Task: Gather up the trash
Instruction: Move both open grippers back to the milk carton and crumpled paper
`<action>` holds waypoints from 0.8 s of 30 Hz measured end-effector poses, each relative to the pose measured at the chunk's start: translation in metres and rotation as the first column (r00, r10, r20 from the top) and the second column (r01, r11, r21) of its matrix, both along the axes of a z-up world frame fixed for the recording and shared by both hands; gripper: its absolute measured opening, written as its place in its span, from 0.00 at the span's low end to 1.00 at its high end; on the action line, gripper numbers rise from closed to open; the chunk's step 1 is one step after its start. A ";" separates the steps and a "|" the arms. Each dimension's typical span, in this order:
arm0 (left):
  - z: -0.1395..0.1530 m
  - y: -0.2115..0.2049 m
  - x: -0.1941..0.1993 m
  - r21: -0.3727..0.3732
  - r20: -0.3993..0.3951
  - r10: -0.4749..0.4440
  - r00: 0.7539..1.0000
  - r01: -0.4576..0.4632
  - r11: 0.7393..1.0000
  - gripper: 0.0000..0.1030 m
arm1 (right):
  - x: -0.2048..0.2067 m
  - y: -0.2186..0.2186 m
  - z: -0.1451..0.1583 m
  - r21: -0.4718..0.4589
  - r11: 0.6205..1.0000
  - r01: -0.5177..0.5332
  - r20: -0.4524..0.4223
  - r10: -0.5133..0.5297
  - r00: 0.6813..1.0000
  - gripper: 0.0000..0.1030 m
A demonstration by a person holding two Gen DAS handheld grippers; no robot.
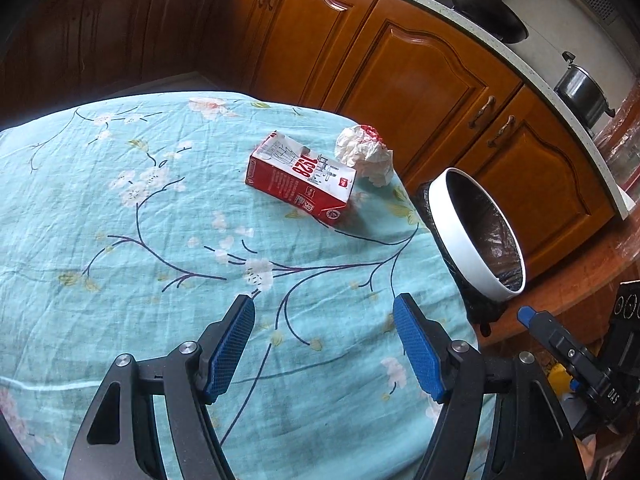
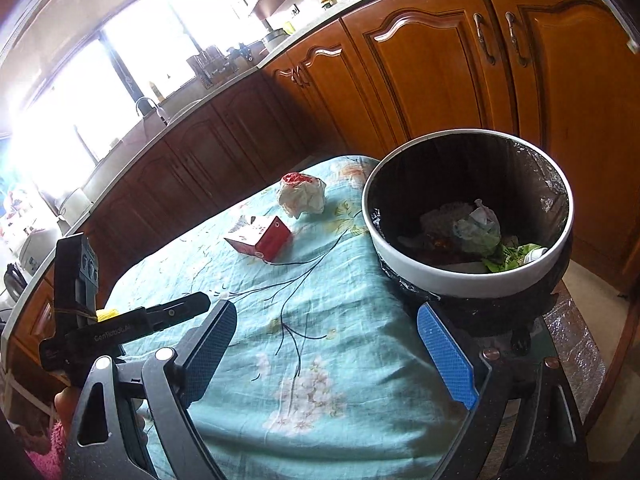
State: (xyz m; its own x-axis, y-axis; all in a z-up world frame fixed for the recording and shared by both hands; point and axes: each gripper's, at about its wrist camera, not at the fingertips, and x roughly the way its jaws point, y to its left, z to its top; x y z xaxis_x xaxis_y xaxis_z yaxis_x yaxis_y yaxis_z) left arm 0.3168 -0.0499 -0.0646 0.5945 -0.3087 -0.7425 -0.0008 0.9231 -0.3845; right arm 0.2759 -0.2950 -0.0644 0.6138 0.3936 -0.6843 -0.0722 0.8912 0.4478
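Left wrist view: the left gripper (image 1: 324,320) was seen hanging over the near part of the desk (image 1: 120,260), its jaws spread with only the floral cloth between them. A red and white carton (image 1: 302,178) lay on its side toward the far edge of the desk, and a crumpled paper ball (image 1: 364,154) was set just beside it, nearer the far corner. The two could not be told as touching or merely close.

A bin (image 1: 460,236), white-rimmed and lined with a dark bag, was stood hard against the desk's right edge, its mouth about level with the cloth. It was judged to have been put there so that trash could be carried a short way and dropped in.

In the right wrist view, the right gripper (image 2: 328,324) was shown over the near right corner of the desk, jaws likewise spread and holding nothing. The bin (image 2: 400,264) lay just ahead of it, with crumpled paper and green scraps already at the bottom. The carton (image 2: 262,238) and ball (image 2: 302,196) were seen farther off and to the left.

Both pieces were thus left uncollected. The carton was judged the nearer target for the left gripper, and its flat sides were expected to be pinched easily.
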 end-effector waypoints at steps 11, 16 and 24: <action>-0.003 0.010 0.006 -0.005 -0.025 0.016 1.000 -0.016 1.000 0.69 | 0.014 0.017 0.009 -0.002 0.999 -0.048 0.017 0.048 0.999 0.90; -0.001 0.014 0.010 -0.001 -0.020 0.026 0.999 -0.026 1.000 0.69 | 0.036 0.025 0.018 0.005 0.997 -0.073 0.048 0.073 0.996 0.90; 0.003 0.021 0.033 -0.011 -0.027 0.062 0.998 -0.063 0.998 0.69 | 0.107 0.048 0.004 0.033 0.992 -0.119 0.022 0.118 0.993 0.88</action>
State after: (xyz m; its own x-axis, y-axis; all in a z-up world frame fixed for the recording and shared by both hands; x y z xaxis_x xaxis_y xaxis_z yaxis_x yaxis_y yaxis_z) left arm 0.3498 -0.0291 -0.0615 0.5928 -0.2808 -0.7548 -0.0687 0.9162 -0.3948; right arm 0.3833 -0.2466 -0.0600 0.5745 0.4876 -0.6574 -0.1858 0.8599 0.4755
